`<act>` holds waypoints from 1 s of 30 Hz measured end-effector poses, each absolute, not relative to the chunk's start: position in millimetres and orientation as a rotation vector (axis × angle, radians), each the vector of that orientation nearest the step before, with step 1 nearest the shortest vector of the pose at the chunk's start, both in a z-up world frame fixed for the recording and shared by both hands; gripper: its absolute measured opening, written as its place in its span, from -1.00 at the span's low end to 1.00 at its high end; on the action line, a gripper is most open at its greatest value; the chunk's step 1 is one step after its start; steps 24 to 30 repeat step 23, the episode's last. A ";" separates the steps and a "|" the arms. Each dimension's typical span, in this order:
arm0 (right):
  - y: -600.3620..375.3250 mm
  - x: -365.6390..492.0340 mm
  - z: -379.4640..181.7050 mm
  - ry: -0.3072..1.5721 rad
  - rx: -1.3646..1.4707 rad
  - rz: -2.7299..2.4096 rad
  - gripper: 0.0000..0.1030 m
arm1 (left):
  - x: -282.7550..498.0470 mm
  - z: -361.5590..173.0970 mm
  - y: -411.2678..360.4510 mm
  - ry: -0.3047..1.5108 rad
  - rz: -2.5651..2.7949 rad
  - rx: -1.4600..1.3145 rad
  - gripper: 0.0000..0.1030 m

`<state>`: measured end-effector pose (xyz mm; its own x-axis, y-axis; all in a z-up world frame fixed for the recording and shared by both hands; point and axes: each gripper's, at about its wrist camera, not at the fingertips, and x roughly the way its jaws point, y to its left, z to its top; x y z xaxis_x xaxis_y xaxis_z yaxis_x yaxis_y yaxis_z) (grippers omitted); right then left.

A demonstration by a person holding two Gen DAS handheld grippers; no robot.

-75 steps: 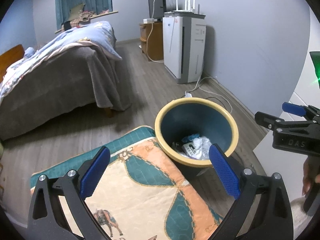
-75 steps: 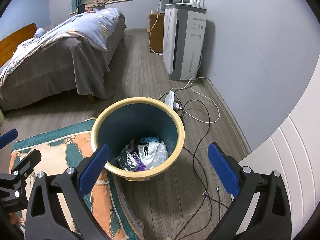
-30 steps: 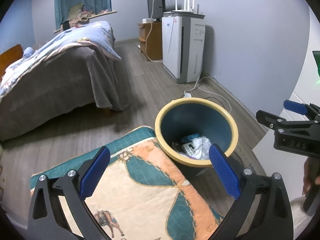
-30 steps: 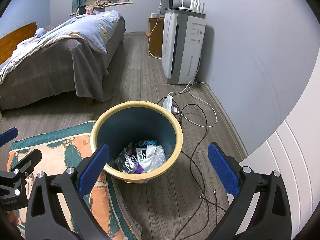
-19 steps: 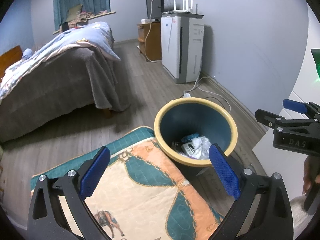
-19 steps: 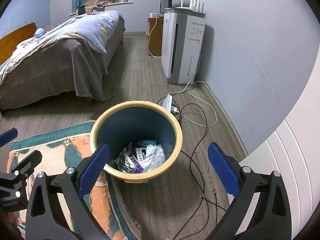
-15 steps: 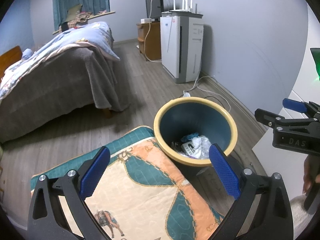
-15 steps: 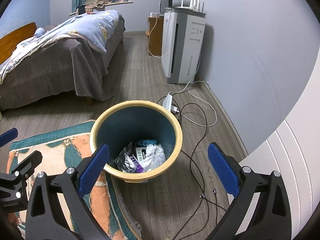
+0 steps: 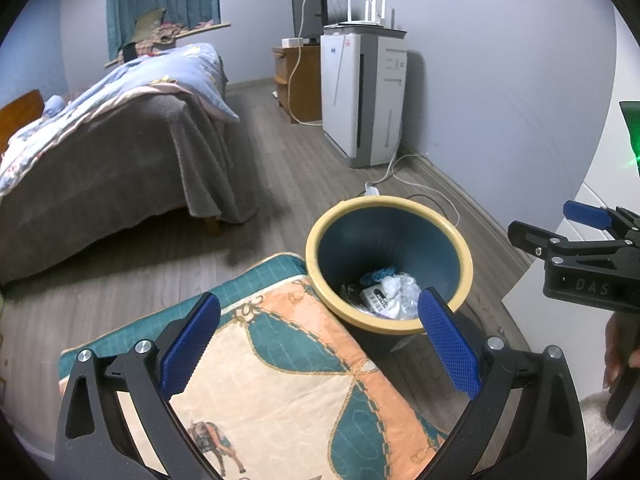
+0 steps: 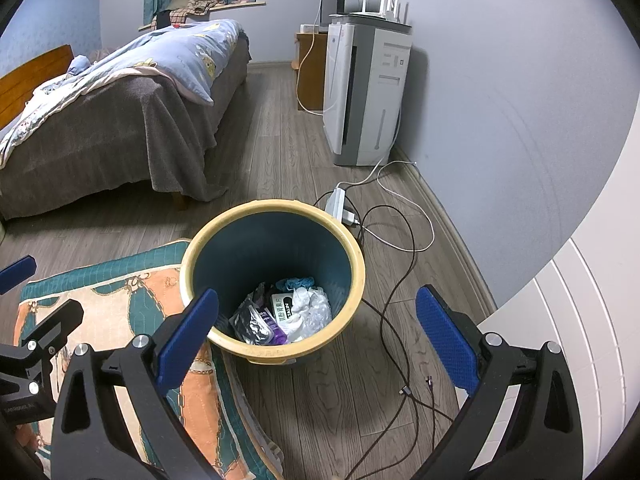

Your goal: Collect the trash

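Left wrist view: I held the left gripper (image 9: 318, 344) with its two blue-padded fingers spread wide and nothing between them, poised above the patterned rug (image 9: 276, 376). The trash bin (image 9: 320, 256), a single blue pail with a yellow rim, stood on the wood floor (image 9: 160, 256) just beyond the right fingertip (image 9: 448, 344), its near wall touching the rug's corner. The trash (image 9: 384, 294), a small heap of crumpled white plastic, a printed packet and a blue scrap, lay at the bottom of the bin. At the far right edge the right gripper (image 9: 580, 248) projected sideways into view, with part of a hand (image 9: 616, 360) gripping its handle below; from this angle I could not judge its opening.

Right wrist view: the left gripper (image 10: 28, 320) showed at the left edge over the rug (image 10: 120, 308). The right gripper (image 10: 318, 340) was likewise fully spread and empty, tilted downward, and the bin (image 10: 356, 276) lay between and just ahead of its fingers, with the trash (image 10: 288, 312) visible inside. To the right of the bin, several cables (image 10: 396, 272) trailed across the floor from one white power strip (image 10: 338, 202).

I counted one bin, one rug, two grippers and one bed (image 10: 112, 116).
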<state>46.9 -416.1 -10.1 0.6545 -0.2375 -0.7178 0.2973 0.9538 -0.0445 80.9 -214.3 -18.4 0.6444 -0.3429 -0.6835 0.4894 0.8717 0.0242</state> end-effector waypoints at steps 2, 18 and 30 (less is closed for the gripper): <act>-415.8 46.3 -10.1 0.802 0.079 -0.304 0.89 | 80.9 -18.4 -214.5 0.730 -0.478 0.215 0.90; -416.9 45.1 -11.0 0.806 0.087 -0.315 0.89 | 80.7 -17.9 -208.5 0.726 -0.498 0.232 0.90; -417.1 44.7 -10.9 0.808 0.088 -0.322 0.89 | 81.1 -18.2 -208.7 0.736 -0.498 0.242 0.90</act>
